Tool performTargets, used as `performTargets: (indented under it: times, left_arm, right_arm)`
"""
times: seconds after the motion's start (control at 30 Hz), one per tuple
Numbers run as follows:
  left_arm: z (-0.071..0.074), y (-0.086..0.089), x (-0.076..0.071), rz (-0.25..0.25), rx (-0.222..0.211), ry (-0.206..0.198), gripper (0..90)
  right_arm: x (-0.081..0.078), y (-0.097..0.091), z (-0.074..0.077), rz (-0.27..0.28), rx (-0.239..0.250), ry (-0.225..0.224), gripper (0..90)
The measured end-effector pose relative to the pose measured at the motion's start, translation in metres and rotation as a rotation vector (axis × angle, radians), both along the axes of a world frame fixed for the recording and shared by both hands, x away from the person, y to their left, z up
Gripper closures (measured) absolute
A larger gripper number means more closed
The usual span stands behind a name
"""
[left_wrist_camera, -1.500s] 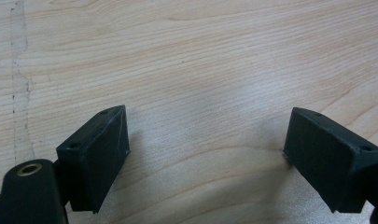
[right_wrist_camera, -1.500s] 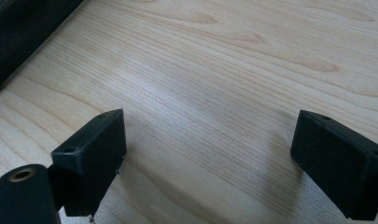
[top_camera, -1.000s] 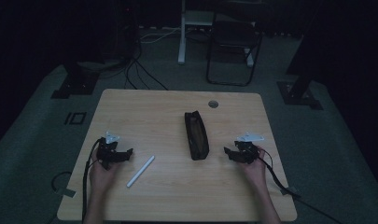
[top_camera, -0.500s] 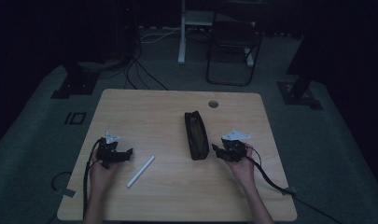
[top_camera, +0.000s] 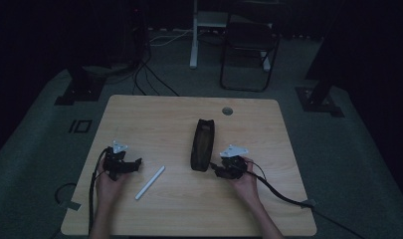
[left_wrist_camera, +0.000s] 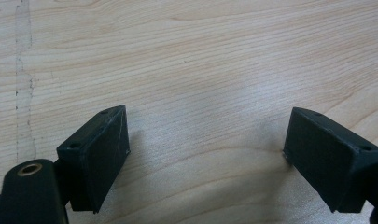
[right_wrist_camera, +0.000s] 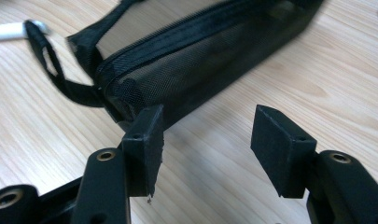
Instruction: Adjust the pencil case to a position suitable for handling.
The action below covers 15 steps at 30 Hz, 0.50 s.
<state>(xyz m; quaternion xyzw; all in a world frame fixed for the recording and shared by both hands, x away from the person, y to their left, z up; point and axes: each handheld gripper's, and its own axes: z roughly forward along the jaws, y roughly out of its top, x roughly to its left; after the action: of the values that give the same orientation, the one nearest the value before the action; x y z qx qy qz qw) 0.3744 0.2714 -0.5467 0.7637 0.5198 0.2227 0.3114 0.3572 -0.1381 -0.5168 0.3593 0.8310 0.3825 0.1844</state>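
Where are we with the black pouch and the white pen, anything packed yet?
Nothing looks packed: the black mesh pouch lies zipped shut mid-table, and the white pen lies loose on the wood. In hand: the right gripper is at the pouch's near end, jaws open and just widening, nothing between them. The left gripper rests open on bare table. Probably left: grip the pouch, open it and put the pen in.

Black mesh pouch (right_wrist_camera: 196, 60) just beyond parted fingers (right_wrist_camera: 142, 144); wood table (right_wrist_camera: 345, 70) between them.
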Motion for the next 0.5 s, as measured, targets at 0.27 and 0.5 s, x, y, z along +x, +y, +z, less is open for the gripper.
performTargets:
  times: [0.27, 0.5]
  left_arm:
    - [0.0, 0.0, 0.0, 0.002, 0.001, -0.001, 14.5]
    - [0.0, -0.001, 0.001, 0.006, 0.002, 0.0, 14.5]
  right_arm:
    - [0.007, 0.032, 0.009, 0.058, 0.031, -0.03, 48.4]
    - [0.014, 0.049, 0.006, 0.113, 0.068, -0.014, 52.5]
